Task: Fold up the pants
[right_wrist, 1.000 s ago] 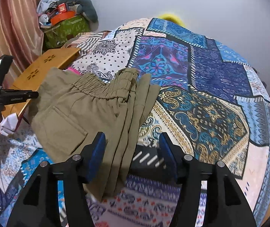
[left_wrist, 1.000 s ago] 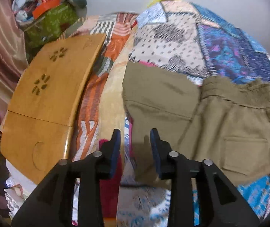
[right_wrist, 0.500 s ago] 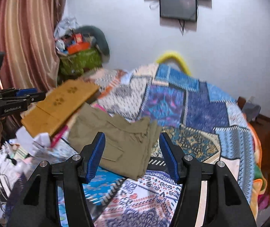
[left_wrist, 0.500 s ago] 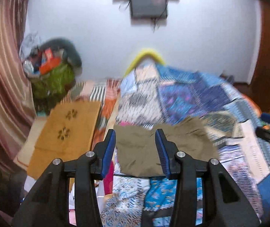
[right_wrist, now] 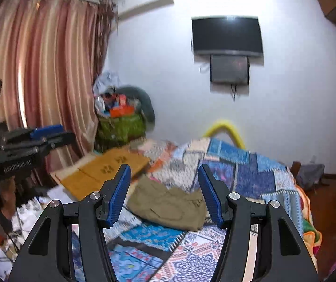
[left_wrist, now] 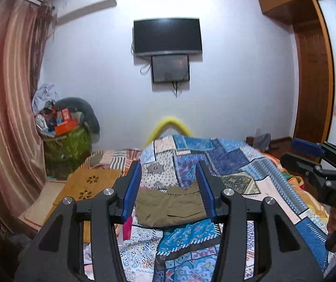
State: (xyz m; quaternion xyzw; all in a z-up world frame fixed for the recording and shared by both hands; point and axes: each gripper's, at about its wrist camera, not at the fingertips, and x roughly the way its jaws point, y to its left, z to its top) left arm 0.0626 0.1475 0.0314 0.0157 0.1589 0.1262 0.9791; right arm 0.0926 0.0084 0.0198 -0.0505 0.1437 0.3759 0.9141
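Your left gripper (left_wrist: 169,191) held above bed, jaws apart, just been opening, nothing between pads. Your right gripper (right_wrist: 164,196) likewise raised, jaws apart, empty. Olive pants (left_wrist: 170,208) lie folded on patchwork bedspread (left_wrist: 226,162), beside wooden lap bench (left_wrist: 88,185), well clear of both grippers.

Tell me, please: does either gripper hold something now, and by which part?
Nothing is held. The left gripper and the right gripper are both open and empty; the folded pants lie on the bed, apart from both.
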